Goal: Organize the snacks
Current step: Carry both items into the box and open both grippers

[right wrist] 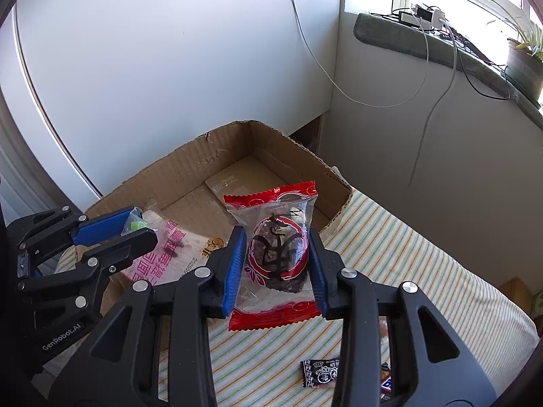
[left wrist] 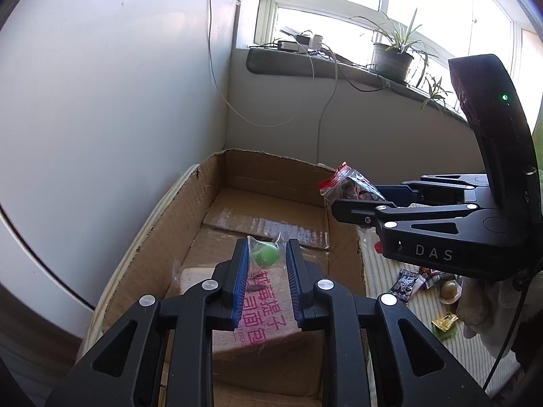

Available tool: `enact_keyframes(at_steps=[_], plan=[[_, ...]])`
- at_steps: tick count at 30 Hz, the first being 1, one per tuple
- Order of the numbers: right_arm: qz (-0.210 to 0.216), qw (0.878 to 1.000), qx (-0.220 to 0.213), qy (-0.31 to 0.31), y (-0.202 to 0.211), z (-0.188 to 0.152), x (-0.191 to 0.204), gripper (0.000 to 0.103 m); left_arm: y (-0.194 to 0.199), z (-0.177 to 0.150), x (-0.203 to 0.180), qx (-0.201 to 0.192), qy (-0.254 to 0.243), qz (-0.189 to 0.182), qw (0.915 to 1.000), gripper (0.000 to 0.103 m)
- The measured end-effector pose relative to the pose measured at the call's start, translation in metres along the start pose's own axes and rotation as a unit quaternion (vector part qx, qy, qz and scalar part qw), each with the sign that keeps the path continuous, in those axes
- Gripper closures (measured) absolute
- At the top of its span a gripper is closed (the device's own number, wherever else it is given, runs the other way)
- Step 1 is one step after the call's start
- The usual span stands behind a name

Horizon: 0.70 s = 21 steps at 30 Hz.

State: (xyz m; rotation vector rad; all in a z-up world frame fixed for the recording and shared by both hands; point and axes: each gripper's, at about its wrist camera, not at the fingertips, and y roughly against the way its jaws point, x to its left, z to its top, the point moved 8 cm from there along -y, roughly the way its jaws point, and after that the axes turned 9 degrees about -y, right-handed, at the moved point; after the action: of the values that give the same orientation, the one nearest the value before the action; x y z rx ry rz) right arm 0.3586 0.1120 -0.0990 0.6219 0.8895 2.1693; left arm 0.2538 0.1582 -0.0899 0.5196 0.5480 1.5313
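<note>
My left gripper (left wrist: 265, 254) is shut on a clear-wrapped green candy (left wrist: 266, 254) and holds it above the open cardboard box (left wrist: 237, 186). A wrapped bread packet with pink lettering (left wrist: 258, 308) lies in the box under it. My right gripper (right wrist: 275, 251) is shut on a red-and-clear wrapped dark snack (right wrist: 276, 254), held over the box's near right edge (right wrist: 336, 217). In the left wrist view the right gripper (left wrist: 342, 200) comes in from the right with that snack (left wrist: 349, 183). In the right wrist view the left gripper (right wrist: 135, 225) is at the left over the bread (right wrist: 169, 254).
Several small wrapped snacks (left wrist: 437, 288) lie on the striped cloth (right wrist: 407, 254) right of the box, among them a black-and-white packet (right wrist: 320, 371). White walls stand behind the box. A windowsill with a potted plant (left wrist: 393, 54) and cables is beyond.
</note>
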Motion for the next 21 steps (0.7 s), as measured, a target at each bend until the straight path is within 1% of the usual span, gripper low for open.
enact_keyframes(at_steps=[9, 13, 15, 17, 21], plan=[[0.008, 1.0, 0.011, 0.005, -0.019, 0.003, 0.007, 0.066, -0.001, -0.001, 0.004, 0.003, 0.004, -0.001, 1.0, 0.082], [0.006, 1.0, 0.006, 0.007, -0.021, 0.004, 0.009, 0.065, -0.001, -0.001, 0.002, 0.003, 0.002, 0.002, 1.0, 0.08], [0.004, 1.0, 0.005, 0.004, -0.02, 0.005, 0.008, 0.058, -0.002, -0.001, 0.002, 0.004, 0.002, 0.005, 1.0, 0.073], [0.002, 1.0, -0.001, 0.003, -0.017, 0.007, 0.007, 0.041, -0.003, -0.001, 0.003, 0.007, 0.003, 0.01, 0.9999, 0.067], [-0.002, 1.0, -0.006, 0.003, -0.012, 0.008, 0.005, 0.039, -0.001, -0.002, 0.003, 0.006, 0.004, 0.011, 0.9999, 0.067]])
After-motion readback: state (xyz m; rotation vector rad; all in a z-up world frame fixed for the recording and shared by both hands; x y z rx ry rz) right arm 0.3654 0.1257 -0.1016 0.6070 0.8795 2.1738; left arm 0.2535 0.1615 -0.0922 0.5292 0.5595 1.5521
